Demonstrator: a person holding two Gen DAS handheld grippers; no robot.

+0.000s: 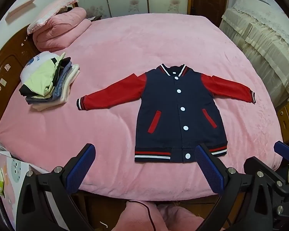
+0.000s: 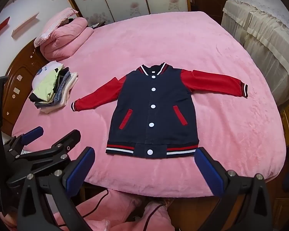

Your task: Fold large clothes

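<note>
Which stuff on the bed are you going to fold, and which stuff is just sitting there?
For the job:
- jacket, spread flat, buttoned, sleeves out
- left gripper, open, empty
- right gripper, open, empty

Just lying about:
- stack of folded clothes, left of the jacket
- rolled pink quilt with a pillow on it
- pink bed cover

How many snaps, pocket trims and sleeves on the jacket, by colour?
On the jacket, spread flat on the pink bed:
White snaps: 5
Red pocket trims: 2
Red sleeves: 2
Total: 9
</note>
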